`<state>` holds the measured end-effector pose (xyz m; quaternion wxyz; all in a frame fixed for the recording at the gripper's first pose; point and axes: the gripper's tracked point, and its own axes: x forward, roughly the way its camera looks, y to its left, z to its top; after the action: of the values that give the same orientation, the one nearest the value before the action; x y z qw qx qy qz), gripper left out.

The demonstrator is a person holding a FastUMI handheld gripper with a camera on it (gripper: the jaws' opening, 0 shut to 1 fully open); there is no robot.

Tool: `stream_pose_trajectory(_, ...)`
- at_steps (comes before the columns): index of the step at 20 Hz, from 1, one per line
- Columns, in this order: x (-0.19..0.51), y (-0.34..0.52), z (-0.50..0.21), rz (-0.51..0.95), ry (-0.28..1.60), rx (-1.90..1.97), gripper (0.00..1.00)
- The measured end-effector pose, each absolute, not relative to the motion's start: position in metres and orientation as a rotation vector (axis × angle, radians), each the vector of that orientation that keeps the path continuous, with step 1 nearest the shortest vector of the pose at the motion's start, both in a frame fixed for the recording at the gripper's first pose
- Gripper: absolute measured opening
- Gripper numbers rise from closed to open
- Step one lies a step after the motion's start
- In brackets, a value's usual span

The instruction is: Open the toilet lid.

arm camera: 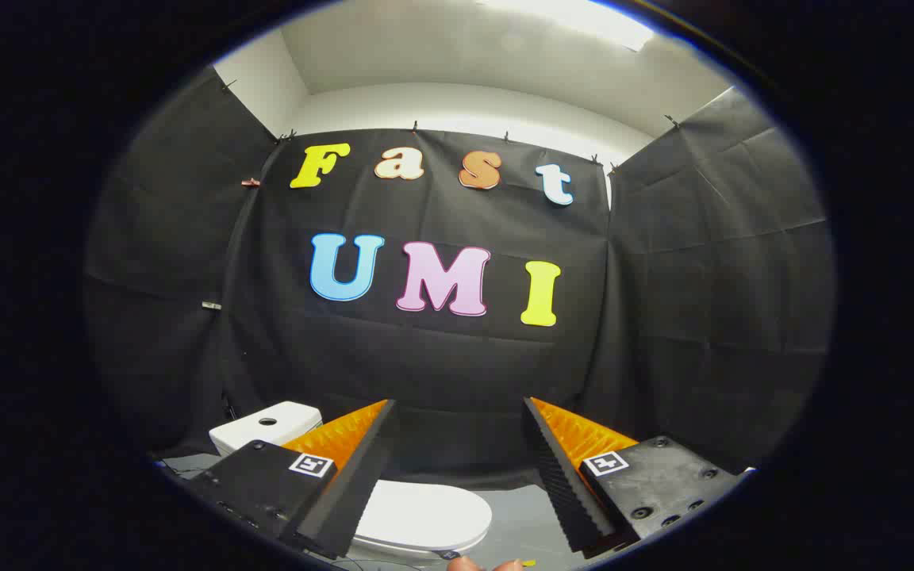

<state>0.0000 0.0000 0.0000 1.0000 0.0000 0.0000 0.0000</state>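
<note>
The gripper (457, 468) is held above and in front of a white toilet, and its jaws stand released, spread wide with nothing between them. Each finger shows a black ribbed inner pad with an orange ridged face behind it, and each carries a small square black-and-white marker on its black base. The left finger (350, 476) crosses in front of the toilet, hiding the part where the tank meets the bowl; the right finger (564, 476) stands apart from the toilet, over bare grey floor (524, 519).

The toilet lid (425, 511) lies flat and closed on the bowl, a smooth white oval that sits low between the fingers, nearer the left one and partly covered by it. No finger touches it. The toilet tank (266, 424) rises behind the lid, to the left of the left finger, with a round dark flush button on its top. A thin dark cable runs along the floor beside the tank.

Black cloth hangs as the booth wall (441, 365) beyond the toilet and folds round on both sides, pinned along its upper edge with small clips. Above it a white wall and ceiling show, with a bright ceiling light (576, 17) glowing overhead. At the very bottom, below the lid, two fingertips of a person's hand (485, 565) peek in, next to a small yellow speck too small to identify.
</note>
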Motion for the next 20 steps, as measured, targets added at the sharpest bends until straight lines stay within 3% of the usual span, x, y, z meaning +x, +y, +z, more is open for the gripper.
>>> stream_pose_trajectory(20, 0.0013, -0.0024, -0.0009, -0.008, -0.002, 0.012, 0.98)
